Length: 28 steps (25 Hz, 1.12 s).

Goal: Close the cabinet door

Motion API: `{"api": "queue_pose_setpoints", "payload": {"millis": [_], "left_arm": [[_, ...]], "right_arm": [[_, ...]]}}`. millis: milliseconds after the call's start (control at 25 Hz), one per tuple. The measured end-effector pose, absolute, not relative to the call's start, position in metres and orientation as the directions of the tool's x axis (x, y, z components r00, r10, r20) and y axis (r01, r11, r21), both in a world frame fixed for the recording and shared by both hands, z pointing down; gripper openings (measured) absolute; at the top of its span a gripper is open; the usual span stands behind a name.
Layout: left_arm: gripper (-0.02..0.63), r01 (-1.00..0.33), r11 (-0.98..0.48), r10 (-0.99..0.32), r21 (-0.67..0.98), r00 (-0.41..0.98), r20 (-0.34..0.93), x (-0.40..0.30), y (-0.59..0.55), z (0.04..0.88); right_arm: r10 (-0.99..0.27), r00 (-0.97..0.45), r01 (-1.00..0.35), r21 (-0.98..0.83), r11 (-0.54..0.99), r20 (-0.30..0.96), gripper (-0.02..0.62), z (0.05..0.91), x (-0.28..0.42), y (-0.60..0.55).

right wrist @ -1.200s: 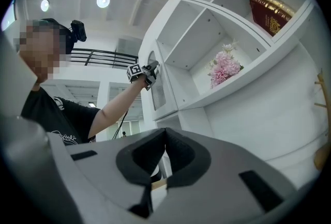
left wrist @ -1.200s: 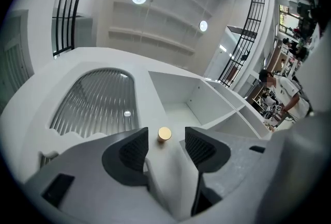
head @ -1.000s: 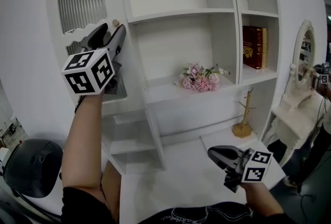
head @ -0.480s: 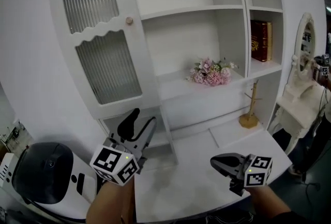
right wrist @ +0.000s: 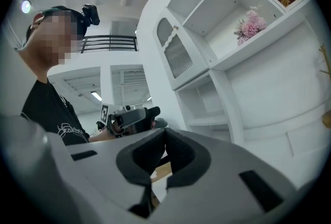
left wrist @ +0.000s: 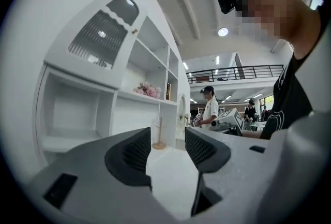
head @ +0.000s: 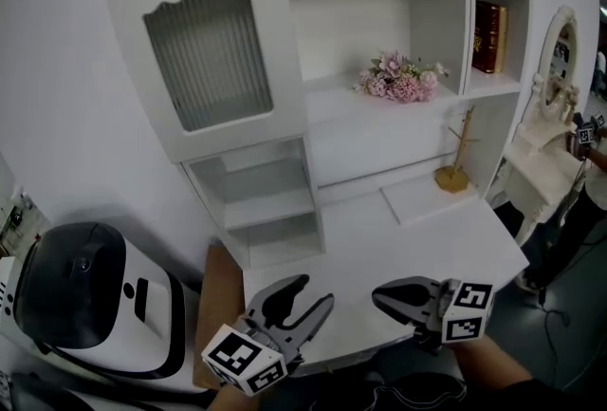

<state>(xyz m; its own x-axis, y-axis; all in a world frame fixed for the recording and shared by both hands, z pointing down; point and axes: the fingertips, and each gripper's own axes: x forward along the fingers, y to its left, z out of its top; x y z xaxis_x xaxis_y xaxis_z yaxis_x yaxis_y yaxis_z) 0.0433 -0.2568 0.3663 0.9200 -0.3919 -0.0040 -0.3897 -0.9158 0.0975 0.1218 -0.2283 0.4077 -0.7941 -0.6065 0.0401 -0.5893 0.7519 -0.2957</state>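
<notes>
The cabinet door (head: 204, 48) sits closed at the top left of the cabinet (head: 365, 15); my left gripper (head: 315, 290) has its jaws wide apart, holding nothing; my right gripper (head: 379, 295) is pinched together, holding nothing; both hang by the front edge of the desk (head: 446, 238).

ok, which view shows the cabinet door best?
Head view: the cabinet door is large, near face-on, looks shut, top cropped. Left gripper view shows it whole but slanted; right gripper view, small and slanted.
</notes>
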Motion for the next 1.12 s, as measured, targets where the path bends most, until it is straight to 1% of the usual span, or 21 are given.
{"api": "queue_pose_setpoints", "payload": {"millis": [120, 200, 320, 440, 480, 560, 680, 1120], "left_arm": [[0.206, -0.360, -0.918, -0.359, 0.168, 0.933, 0.033, 0.042, -0.232, 0.396], [0.196, -0.330, -0.922, -0.331, 0.202, 0.943, 0.029, 0.040, -0.217, 0.403], [0.097, -0.309, -0.919, -0.317, 0.245, 0.948, 0.008, 0.031, -0.202, 0.406], [0.011, -0.304, -0.911, -0.318, 0.279, 0.948, -0.005, 0.023, -0.187, 0.412], [0.003, -0.297, -0.912, -0.311, 0.283, 0.950, -0.006, 0.022, -0.181, 0.415], [0.003, -0.293, -0.918, -0.301, 0.266, 0.954, 0.008, 0.020, -0.173, 0.420], [0.003, -0.326, -0.917, -0.327, 0.230, 0.944, 0.037, 0.017, -0.168, 0.425], [0.003, -0.384, -0.898, -0.381, 0.215, 0.923, 0.056, 0.004, -0.153, 0.431]], "right_arm": [[-0.610, -0.790, -0.597, -0.291, 0.747, 0.055, 0.003, 0.415, 0.110, -0.216], [-0.624, -0.779, -0.613, -0.283, 0.738, 0.061, 0.003, 0.418, 0.106, -0.209], [-0.635, -0.771, -0.622, -0.277, 0.733, 0.050, 0.003, 0.420, 0.097, -0.200], [-0.633, -0.774, -0.613, -0.283, 0.737, 0.028, 0.003, 0.418, 0.087, -0.188], [-0.633, -0.774, -0.613, -0.280, 0.739, 0.024, 0.003, 0.417, 0.085, -0.184], [-0.635, -0.772, -0.616, -0.268, 0.741, 0.021, 0.003, 0.418, 0.081, -0.178], [-0.634, -0.773, -0.620, -0.258, 0.741, 0.035, 0.003, 0.423, 0.076, -0.172], [-0.598, -0.800, -0.585, -0.283, 0.760, 0.051, 0.003, 0.437, 0.057, -0.165]]}}
